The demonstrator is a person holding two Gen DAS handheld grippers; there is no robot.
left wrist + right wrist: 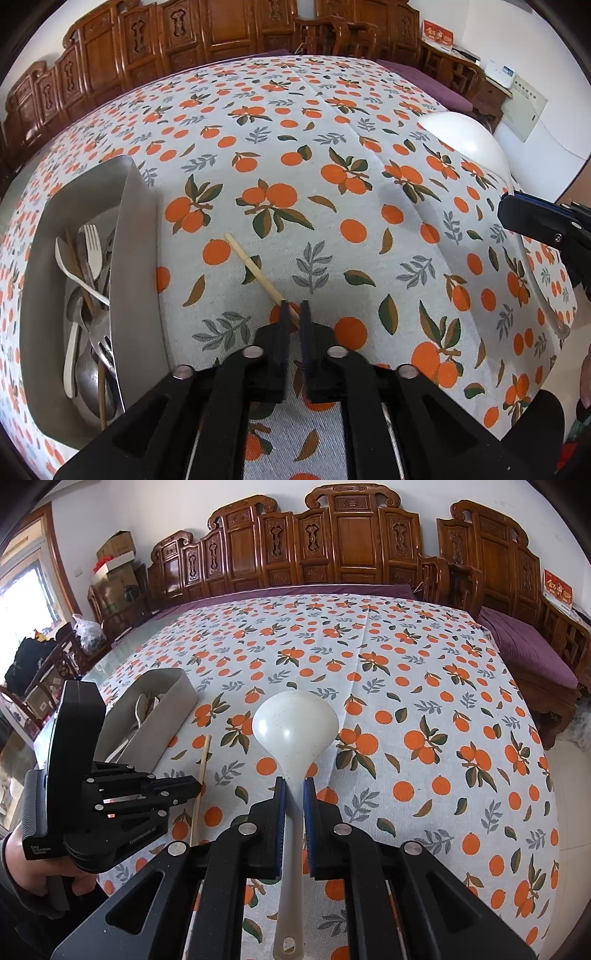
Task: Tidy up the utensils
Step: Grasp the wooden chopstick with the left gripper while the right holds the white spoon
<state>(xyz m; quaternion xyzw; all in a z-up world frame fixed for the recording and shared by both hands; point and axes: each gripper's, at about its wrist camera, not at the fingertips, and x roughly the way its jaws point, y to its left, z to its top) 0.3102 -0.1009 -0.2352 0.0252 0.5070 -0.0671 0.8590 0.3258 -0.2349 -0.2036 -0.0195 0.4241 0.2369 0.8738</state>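
On the orange-print tablecloth (332,155) in the left wrist view, the left gripper (294,308) is clamped on the near end of a chopstick (255,266) — just right of the utensil tray (138,236) at the table's left edge. From the right wrist view, the right gripper (294,786) grips the white ladle (294,725) by its handle — bowl toward the table's centre.
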